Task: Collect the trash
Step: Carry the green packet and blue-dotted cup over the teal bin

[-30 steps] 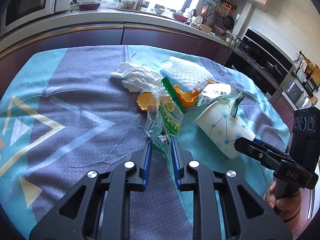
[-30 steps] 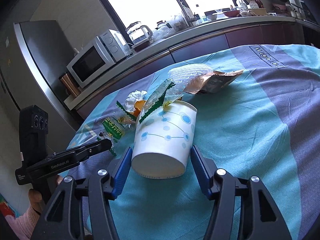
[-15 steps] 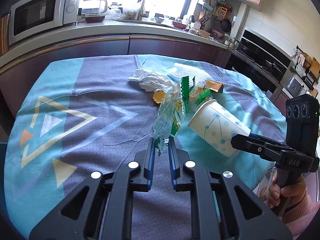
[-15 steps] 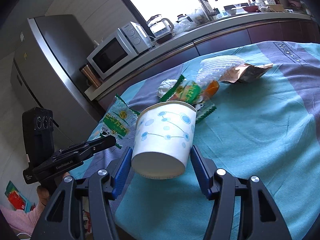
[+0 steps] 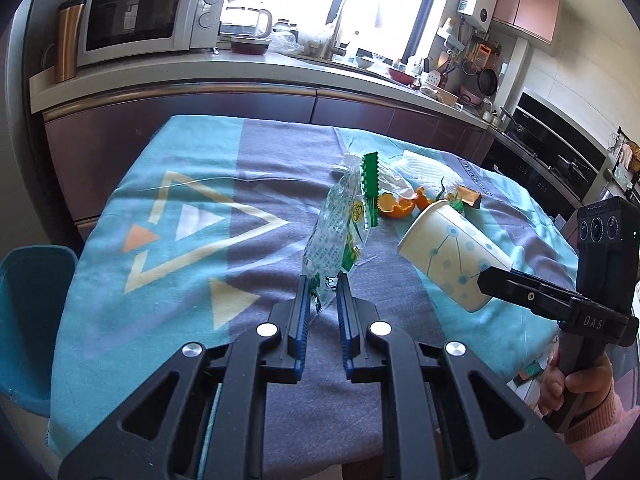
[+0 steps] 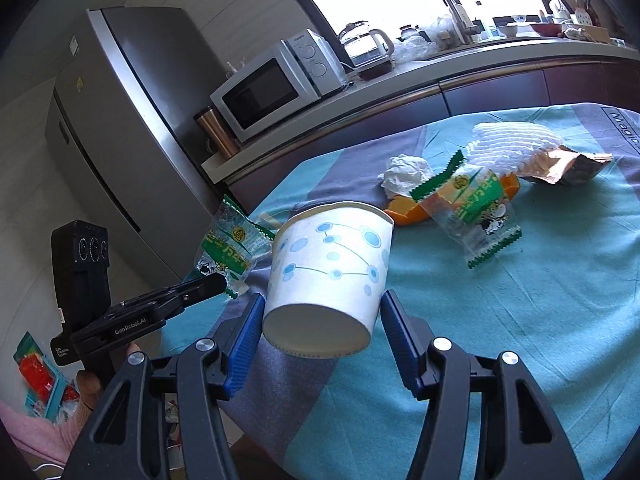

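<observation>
a: a kitchen bench (image 5: 168, 200) under a teal and grey cloth. the left gripper (image 5: 322, 292) holds a clear green-printed snack wrapper (image 5: 340, 232) by its bottom edge, lifted off the cloth and standing almost upright above the jaws. why carry it like that?

b: my guess is that a pinch on one thin edge is the only sure grip on a limp film bag; it hangs free and drags nothing else along. the jaws stand narrow, nearly together, and have just closed a little further on the film.

a: and the other hand?

b: the right gripper (image 6: 320, 320) clamps a white paper cup (image 6: 328, 272) with blue dots across its lower body, the pads pressed on either side, the jaws about half apart because the cup is wide. the cup is tilted, base toward the camera and mouth pointing away toward the left gripper's side, which looks like it is being offered as a bin for the wrapper.

a: what is left on the cloth?

b: a second snack wrapper (image 6: 476, 216), orange peel (image 5: 396, 206), a crumpled tissue (image 6: 404, 174), a white foam net (image 6: 516, 144) and a brown foil packet (image 6: 568, 166), all bunched near the far side. a blue bin (image 5: 28, 320) shows at the bench's left edge in the left wrist view, well apart from both held items. the collecting seems early yet.
</observation>
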A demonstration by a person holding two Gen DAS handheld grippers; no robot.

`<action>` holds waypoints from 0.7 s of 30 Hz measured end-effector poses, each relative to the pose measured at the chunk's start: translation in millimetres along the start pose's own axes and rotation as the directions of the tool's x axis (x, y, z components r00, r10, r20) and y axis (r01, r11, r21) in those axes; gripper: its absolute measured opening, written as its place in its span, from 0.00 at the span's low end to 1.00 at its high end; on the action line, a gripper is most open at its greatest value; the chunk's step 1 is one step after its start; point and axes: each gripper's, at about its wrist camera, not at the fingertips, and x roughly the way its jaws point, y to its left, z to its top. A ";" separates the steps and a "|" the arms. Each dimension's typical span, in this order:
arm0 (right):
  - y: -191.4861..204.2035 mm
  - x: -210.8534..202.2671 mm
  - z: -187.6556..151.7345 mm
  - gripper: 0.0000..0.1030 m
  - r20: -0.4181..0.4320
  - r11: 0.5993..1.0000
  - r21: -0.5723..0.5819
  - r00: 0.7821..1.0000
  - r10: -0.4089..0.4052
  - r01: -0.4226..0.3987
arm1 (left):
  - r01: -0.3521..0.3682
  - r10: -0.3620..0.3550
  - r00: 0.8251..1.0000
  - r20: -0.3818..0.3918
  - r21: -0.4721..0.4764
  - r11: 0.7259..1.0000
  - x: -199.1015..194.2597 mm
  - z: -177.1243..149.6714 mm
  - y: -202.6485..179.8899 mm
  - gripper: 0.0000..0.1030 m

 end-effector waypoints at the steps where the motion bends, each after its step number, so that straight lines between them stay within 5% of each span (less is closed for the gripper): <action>1: 2.7 2.2 0.8 0.56 -0.001 1.000 -0.008 1.000 0.007 -0.007 | -0.011 0.011 1.000 0.006 -0.006 1.000 -3.4 -1.0 3.3 0.13; 21: 73.0 43.1 10.0 0.56 -0.063 0.976 -0.164 0.989 0.135 -0.144 | -0.158 0.170 0.982 0.084 -0.138 0.978 -73.6 -21.8 65.9 0.13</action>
